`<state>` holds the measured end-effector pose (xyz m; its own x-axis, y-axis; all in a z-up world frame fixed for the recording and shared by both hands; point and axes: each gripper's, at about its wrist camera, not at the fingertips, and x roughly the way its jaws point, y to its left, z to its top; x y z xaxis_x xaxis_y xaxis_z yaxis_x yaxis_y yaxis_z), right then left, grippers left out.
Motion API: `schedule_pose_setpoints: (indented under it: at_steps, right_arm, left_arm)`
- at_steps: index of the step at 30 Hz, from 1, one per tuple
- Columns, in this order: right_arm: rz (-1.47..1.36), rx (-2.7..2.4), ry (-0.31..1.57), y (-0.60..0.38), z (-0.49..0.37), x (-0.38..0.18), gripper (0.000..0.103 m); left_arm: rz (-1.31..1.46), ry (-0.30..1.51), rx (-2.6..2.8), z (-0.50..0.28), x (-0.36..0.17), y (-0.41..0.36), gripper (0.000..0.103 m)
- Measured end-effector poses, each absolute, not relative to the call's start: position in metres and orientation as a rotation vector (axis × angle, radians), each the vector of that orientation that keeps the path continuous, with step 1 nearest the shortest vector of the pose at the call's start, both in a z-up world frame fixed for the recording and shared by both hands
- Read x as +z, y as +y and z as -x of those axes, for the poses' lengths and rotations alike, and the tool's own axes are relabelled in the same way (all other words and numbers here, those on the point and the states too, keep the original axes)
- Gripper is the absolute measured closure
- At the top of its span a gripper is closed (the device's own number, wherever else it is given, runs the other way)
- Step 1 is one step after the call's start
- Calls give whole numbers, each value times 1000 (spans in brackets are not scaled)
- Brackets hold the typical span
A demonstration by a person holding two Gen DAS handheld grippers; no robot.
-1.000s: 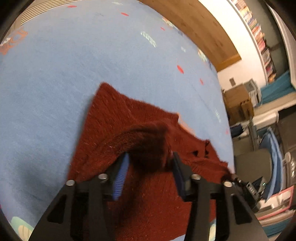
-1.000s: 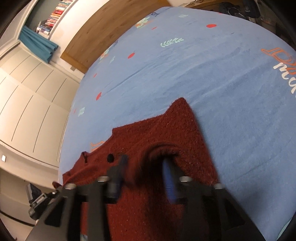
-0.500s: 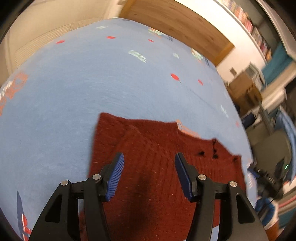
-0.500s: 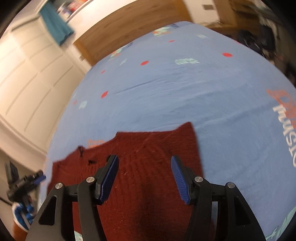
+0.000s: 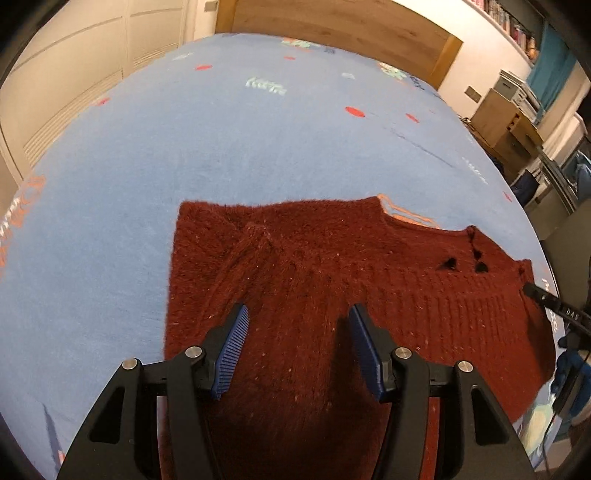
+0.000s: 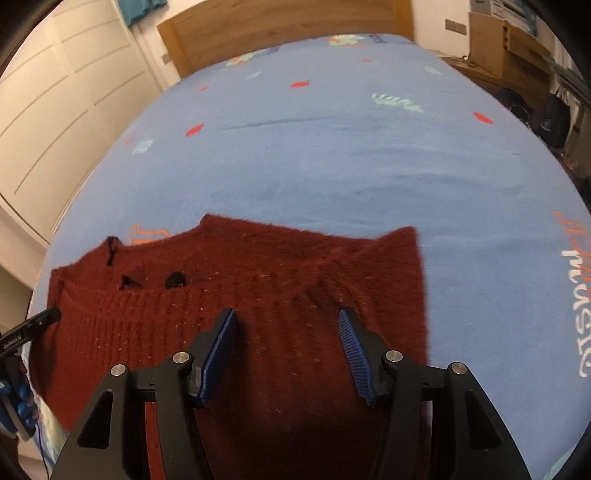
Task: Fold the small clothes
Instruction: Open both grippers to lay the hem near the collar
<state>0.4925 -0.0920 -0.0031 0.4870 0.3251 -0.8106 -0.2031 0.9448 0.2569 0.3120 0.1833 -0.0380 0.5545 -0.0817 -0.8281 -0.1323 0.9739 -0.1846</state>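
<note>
A dark red knitted sweater [image 5: 332, 280] lies flat on the blue bedspread [image 5: 221, 140], with its sleeves folded in over the body. It also shows in the right wrist view [image 6: 258, 295], on the same bedspread [image 6: 332, 155]. My left gripper [image 5: 297, 321] is open and empty, raised above the sweater's left part. My right gripper [image 6: 286, 325] is open and empty, raised above the sweater's right part. Both have blue ribbed pads [image 5: 232, 350] [image 6: 356, 358].
A wooden headboard [image 5: 332, 22] stands at the far end of the bed. White wardrobe doors [image 6: 55, 110] line the left side. Boxes and a cabinet [image 5: 509, 122] stand right of the bed. The other gripper's black tip shows at the sweater's edge [image 5: 550, 306] [image 6: 33, 325].
Both grippers let go of the folded sweater cloth, opened and lifted back. The sweater now lies flat.
</note>
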Motion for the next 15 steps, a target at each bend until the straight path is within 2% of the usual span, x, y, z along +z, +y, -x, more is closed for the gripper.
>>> schedule_pose_setpoints:
  at_steps: [9,15]
  right_arm:
    - [-46,362,934,-88,-429,33,43]
    - [16,387,982,-68,-393,13,43]
  left_arm:
    - [183,909,29,-271,-15,158,52]
    - [187,958,65,-245,-37,151,52]
